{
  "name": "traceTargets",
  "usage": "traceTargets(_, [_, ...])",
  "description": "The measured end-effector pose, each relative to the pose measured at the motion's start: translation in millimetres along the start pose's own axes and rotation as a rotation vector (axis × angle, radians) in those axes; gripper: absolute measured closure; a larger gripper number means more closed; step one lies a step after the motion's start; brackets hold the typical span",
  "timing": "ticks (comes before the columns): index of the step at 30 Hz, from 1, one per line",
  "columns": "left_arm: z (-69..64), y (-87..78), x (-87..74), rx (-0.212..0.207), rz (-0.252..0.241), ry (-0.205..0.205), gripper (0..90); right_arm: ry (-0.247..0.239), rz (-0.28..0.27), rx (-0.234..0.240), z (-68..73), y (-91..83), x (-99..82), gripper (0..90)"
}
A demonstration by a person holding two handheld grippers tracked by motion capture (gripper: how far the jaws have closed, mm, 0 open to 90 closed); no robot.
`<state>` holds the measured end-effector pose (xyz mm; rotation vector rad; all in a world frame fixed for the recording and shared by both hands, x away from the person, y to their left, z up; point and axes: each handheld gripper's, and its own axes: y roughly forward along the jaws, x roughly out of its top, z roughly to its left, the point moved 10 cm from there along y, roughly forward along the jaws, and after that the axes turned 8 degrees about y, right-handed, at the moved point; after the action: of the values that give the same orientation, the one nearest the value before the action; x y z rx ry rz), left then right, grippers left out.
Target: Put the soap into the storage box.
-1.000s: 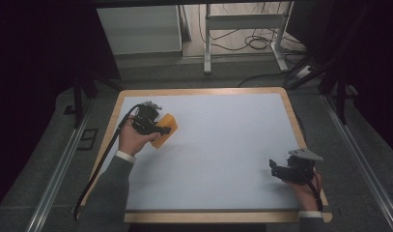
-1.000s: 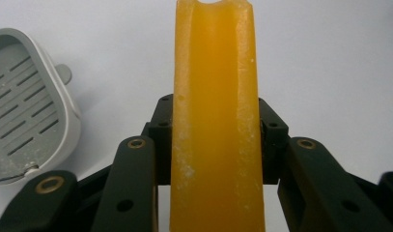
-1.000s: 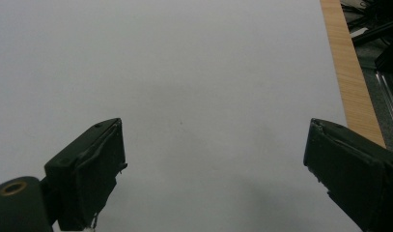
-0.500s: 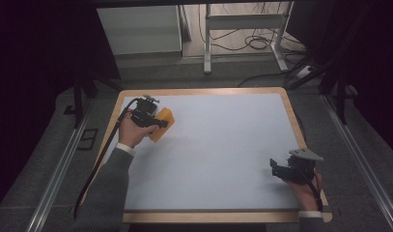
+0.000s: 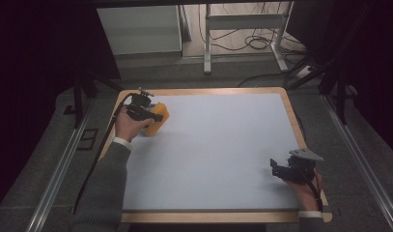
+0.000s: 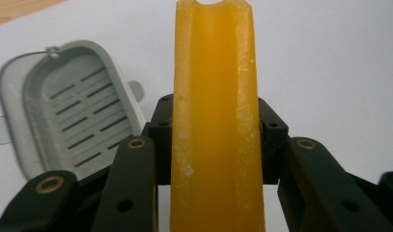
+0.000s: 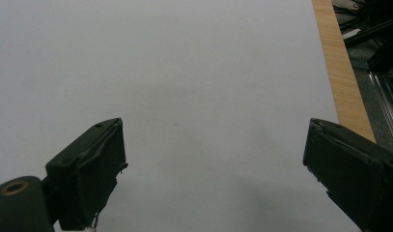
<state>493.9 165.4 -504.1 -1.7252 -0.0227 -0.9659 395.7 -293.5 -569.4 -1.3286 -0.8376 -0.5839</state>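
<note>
My left gripper [image 5: 147,114] is near the table's far left corner, shut on an orange block [image 5: 157,119]. In the left gripper view the waxy orange block [image 6: 216,121] stands upright between the black jaws and is pressed from both sides. Just past it, a grey slotted dish [image 6: 71,104] lies flat on the white surface. Near the front right corner my right gripper [image 5: 282,170] rests open with nothing in it. In the right gripper view its jaws [image 7: 213,164] stand wide apart over bare white table.
The white tabletop [image 5: 218,150] has a wooden rim [image 5: 293,121]. Beyond the far edge stand a metal frame leg [image 5: 207,38] and loose cables [image 5: 257,41] on the floor. Rails run along both sides of the table.
The left hand has carried the orange block a little farther back and to the left, toward the far corner. The right hand has kept still.
</note>
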Motion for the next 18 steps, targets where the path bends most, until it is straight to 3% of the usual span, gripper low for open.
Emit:
traceTargets(4, [8.7, -0.8, 4.5, 0.019, -0.021, -0.014, 61.2, 0.000, -0.004, 0.002, 0.0, -0.3, 0.5, 7.9])
traceTargets(18, [31.0, 4.5, 5.0, 0.035, -0.017, -0.068, 61.2, -0.003, -0.006, 0.008, -0.8, 0.1, 0.3, 7.9])
